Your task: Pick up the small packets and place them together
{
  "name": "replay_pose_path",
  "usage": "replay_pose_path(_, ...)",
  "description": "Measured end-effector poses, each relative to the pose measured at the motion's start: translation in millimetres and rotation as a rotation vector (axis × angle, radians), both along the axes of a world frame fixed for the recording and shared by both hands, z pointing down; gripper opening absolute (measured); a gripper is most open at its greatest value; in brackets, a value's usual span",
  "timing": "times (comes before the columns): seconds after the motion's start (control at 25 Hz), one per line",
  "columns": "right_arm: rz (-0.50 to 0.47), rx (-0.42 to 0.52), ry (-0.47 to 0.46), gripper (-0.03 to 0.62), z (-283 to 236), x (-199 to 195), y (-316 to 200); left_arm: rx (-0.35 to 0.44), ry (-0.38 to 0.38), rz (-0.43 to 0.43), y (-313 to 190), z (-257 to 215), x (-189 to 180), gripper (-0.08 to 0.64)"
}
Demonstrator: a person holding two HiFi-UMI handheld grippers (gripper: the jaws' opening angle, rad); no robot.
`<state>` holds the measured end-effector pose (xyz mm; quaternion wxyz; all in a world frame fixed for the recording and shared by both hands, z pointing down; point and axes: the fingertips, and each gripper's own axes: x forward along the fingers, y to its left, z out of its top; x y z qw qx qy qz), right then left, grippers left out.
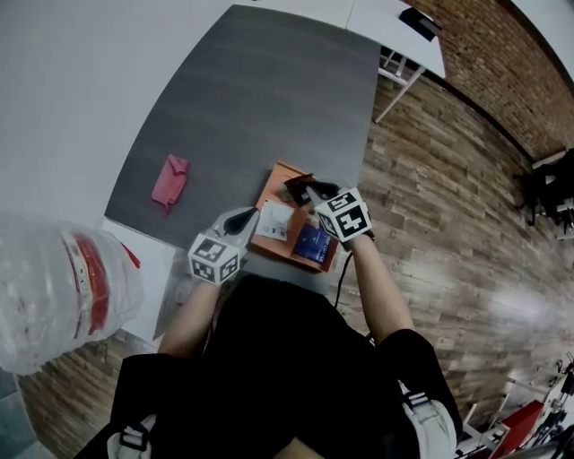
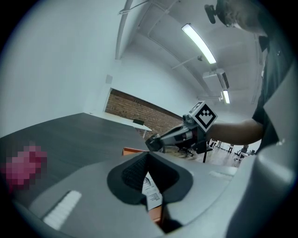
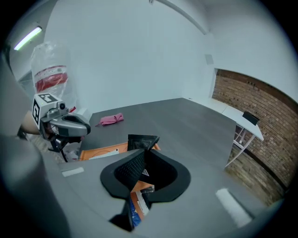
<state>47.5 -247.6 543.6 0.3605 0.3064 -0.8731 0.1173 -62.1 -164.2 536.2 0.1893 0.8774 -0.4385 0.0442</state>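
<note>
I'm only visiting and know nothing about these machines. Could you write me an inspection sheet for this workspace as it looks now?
Surface: dark grey table, with an orange tray near the person's edge.
Job's things: white packet and blue packet lie on the tray; dark packet is held over it.
Clutter: pink cloth on the table, apart from the tray; clear plastic bag at the left.
Grippers: right gripper fingers closed on the dark packet; left gripper fingers together, holding nothing, above the white packet.
Cables: what looks like one dark cable hangs below the right gripper.
Surroundings: wooden floor, brick wall, white table.
</note>
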Motion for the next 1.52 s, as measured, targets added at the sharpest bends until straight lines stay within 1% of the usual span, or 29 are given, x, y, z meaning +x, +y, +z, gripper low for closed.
replay_pose_path(0.2, 0.017, -0.066, -0.046, 0.038, 7, -16, -15, -0.013, 0.0, -0.051, 4, 4, -10, 0.0)
replay_pose_path(0.4, 0.033, -0.104, -0.048, 0.038, 22, -24, -22, -0.021, 0.0, -0.085, 5, 6, -20, 0.0)
replay_pose_path(0.6, 0.027, -0.172, -0.062, 0.04, 39, -31, -19, -0.032, 0.0, -0.105, 4, 8, -24, 0.0)
replay_pose_path(0.72, 0.011, -0.191, -0.06, 0.041, 45, -35, -16, -0.037, -0.005, -0.104, 2, 10, -23, 0.0)
replay_pose_path(0.84, -0.009, -0.191, -0.046, 0.051, 48, -38, -12, -0.041, -0.007, -0.096, 1, 11, -21, 0.0)
replay_pose_path(0.88, -0.016, -0.186, -0.039, 0.073, 49, -39, -11, -0.041, -0.007, -0.094, 1, 11, -20, 0.0)
replay_pose_path(1.04, -0.045, -0.149, -0.015, 0.107, 48, -39, -10, -0.039, -0.009, -0.085, -1, 11, -19, 0.0)
replay_pose_path(1.28, -0.027, -0.127, -0.036, 0.104, 40, -33, -14, -0.036, -0.013, -0.066, -3, 10, -15, 0.0)
replay_pose_path(1.52, 0.006, -0.096, -0.035, 0.1, 32, -20, -15, -0.022, -0.019, -0.033, -6, 8, -8, 0.0)
